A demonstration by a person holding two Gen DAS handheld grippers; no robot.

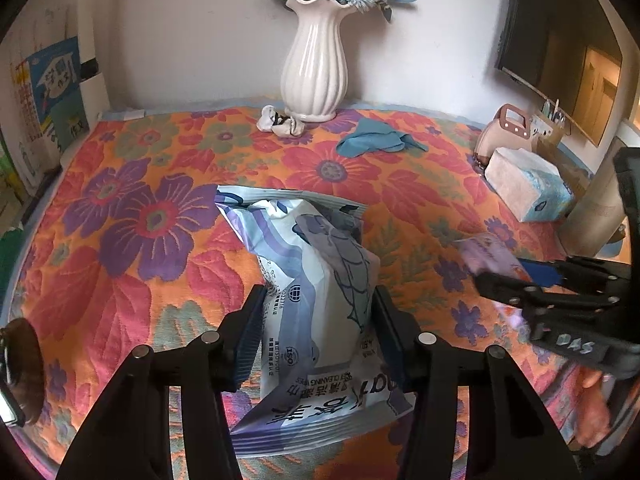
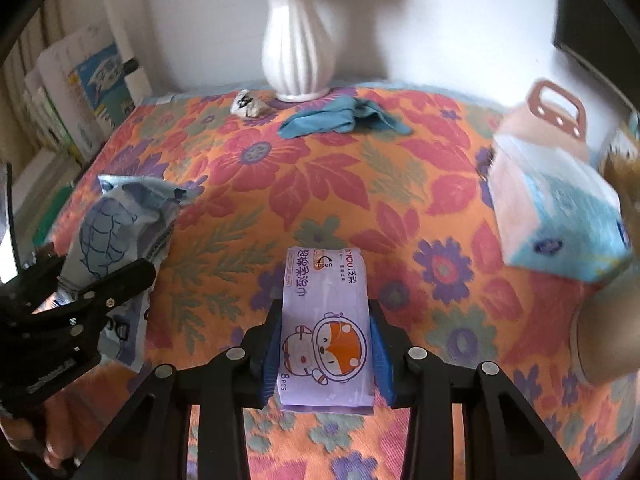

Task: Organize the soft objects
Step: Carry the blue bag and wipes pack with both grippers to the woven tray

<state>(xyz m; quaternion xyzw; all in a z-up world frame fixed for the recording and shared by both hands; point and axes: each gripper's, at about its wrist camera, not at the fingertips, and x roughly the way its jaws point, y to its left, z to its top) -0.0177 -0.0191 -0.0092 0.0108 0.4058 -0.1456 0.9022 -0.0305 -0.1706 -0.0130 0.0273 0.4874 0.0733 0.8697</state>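
Left gripper [image 1: 318, 320] closed on a crumpled blue-and-white plastic pack of wet wipes [image 1: 316, 280], blue pads pressing both sides of its lower half, pack held over the orange floral woven cloth [image 1: 120, 280] on the table. Right gripper [image 2: 325, 344] clamped likewise on a small flat lilac pack of wipes printed with a cartoon fox [image 2: 326, 328], gripped across its narrow width, near the cloth's front edge. Both packs probably light, soft and yielding: film slick, contents compressible, so likely to sag or slide if pinched only at a loose sealed end; better taken across the filled middle, as here. Farther back, a teal cloth rag [image 2: 340, 120] and a small white crumpled fabric piece [image 1: 278, 120] lying loose beside the white ribbed ceramic vase [image 1: 314, 64], both limp, likely to drape and best pinched at a bunched fold. At the right, a soft paper tissue pack with a blue end [image 2: 560, 208], blurred in the right wrist view. Undersides of both held packs hidden; hard to tell whether either touches the cloth. Pink handled container [image 1: 508, 132] partly hidden behind the tissue pack; vase top and flowers cut off.
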